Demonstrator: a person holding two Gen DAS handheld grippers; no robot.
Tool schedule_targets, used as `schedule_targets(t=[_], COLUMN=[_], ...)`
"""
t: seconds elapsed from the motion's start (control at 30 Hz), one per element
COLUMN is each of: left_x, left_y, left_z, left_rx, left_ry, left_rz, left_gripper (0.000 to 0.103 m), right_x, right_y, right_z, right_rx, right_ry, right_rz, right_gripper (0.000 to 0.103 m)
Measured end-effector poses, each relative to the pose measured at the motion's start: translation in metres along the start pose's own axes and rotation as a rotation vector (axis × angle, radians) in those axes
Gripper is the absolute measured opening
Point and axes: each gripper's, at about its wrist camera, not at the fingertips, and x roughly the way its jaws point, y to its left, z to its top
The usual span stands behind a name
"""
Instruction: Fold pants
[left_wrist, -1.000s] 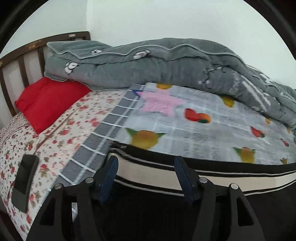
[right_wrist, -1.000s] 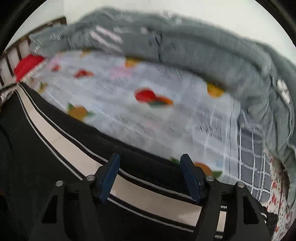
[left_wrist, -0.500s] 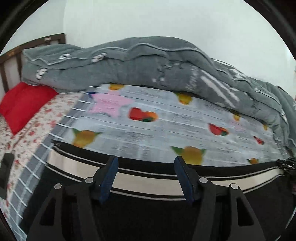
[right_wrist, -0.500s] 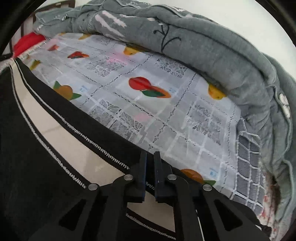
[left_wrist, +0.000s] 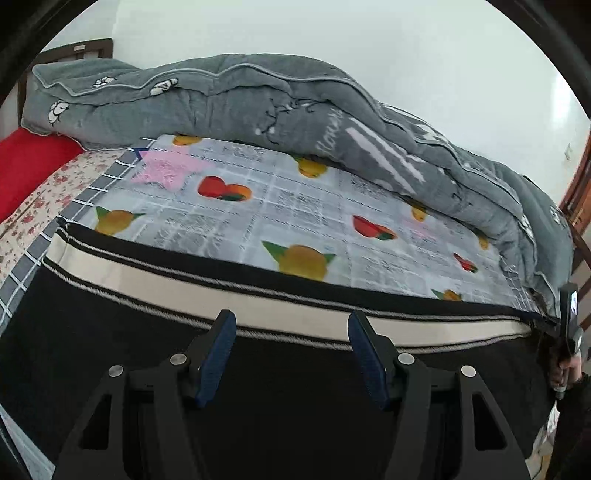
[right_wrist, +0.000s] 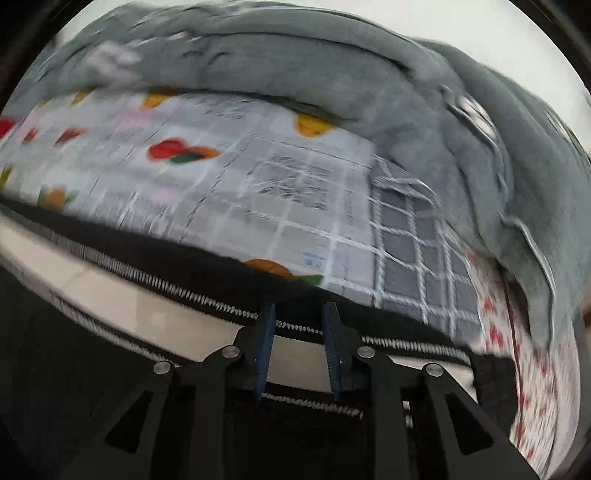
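The pants (left_wrist: 258, 369), black with a cream side stripe (left_wrist: 258, 306) edged in white stitching, lie spread lengthwise along the near edge of the bed (left_wrist: 29, 206), on a fruit-print sheet (left_wrist: 314, 206). A grey quilt (left_wrist: 258, 103) is heaped along the far edge; a red pillow (left_wrist: 26, 170) sits at the head end.

The left gripper (left_wrist: 290, 354) hovers over the black fabric just short of the stripe, jaws moderately wide, nothing between them. The right gripper (right_wrist: 297, 347) sits at the stripe near the pants' end by the foot of the bed; its jaws are narrow and opening, with the stripe visible in the gap and no fabric pinched.

Judged step: positioning for a fold; no fold is visible yet. The next move calls for each gripper to descend on the far edge of the pants, close on the fabric, then lift together.
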Motion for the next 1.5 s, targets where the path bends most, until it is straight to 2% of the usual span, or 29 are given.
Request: schedule_targets(t=[0.1, 0.23, 0.33, 0.43, 0.6, 0.73, 0.8, 0.93, 1.0, 1.07, 1.2, 1.3, 1.4, 1.43, 1.5], left_x=[-0.013, -0.024, -0.03, -0.039, -0.063, -0.092, -0.1, -0.113, -0.116, -0.119, -0.11, -0.098, -0.089, -0.091, -0.099], left_y=[-0.006, -0.005, -0.005, -0.005, 0.001, 0.012, 0.032, 0.098, 0.13, 0.153, 0.196, 0.22, 0.23, 0.236, 0.243], left_z=[-0.013, -0.039, -0.059, -0.08, -0.121, -0.145, -0.151, -0.148, -0.144, -0.134, -0.109, -0.093, -0.082, -0.08, -0.078], left_rx=[0.048, 0.052, 0.054, 0.056, -0.001, -0.021, -0.068, -0.282, -0.391, -0.439, -0.518, -0.573, -0.62, -0.633, -0.619], left_ry=[-0.013, 0.008, 0.022, 0.029, 0.044, -0.019, -0.027, -0.039, -0.062, -0.095, -0.159, -0.17, -0.146, -0.149, -0.213], left_rz=[0.031, 0.013, -0.006, -0.023, -0.14, -0.145, -0.099, -0.033, -0.068, -0.118, -0.103, -0.101, -0.076, -0.055, -0.082], left_gripper=[0.061, 0.061, 0.061, 0.061, 0.061, 0.061, 0.061, 0.061, 0.061, 0.061, 0.06, 0.048, 0.021, 0.009, 0.009], right_x=[-0.025, -0.07, -0.098, -0.113, -0.126, -0.127, -0.128, -0.136, -0.14, -0.145, -0.15, -0.157, -0.162, -0.162, -0.161], right_y=[0.0, 0.003, 0.008, 0.017, 0.032, 0.045, 0.051, 0.063, 0.068, 0.072, 0.076, 0.078, 0.076, 0.074, 0.074], right_z=[-0.008, -0.035, -0.061, -0.083, -0.123, -0.142, -0.146, -0.153, -0.157, -0.16, -0.165, -0.167, -0.166, -0.165, -0.164], right_rx=[0.061, 0.102, 0.124, 0.121, 0.155, 0.19, 0.196, 0.198, 0.198, 0.206, 0.234, 0.229, 0.245, 0.256, 0.271], right_ry=[-0.05, -0.133, -0.189, -0.194, -0.173, -0.143, -0.132, -0.138, -0.141, -0.141, -0.115, -0.116, -0.121, -0.121, -0.116], right_rz=[-0.021, -0.021, 0.018, 0.028, 0.066, 0.086, 0.085, 0.078, 0.065, 0.053, 0.056, 0.019, 0.006, 0.004, -0.001], right_gripper=[0.027, 0.049, 0.052, 0.053, 0.053, 0.053, 0.053, 0.053, 0.053, 0.052, 0.052, 0.053, 0.053, 0.053, 0.052])
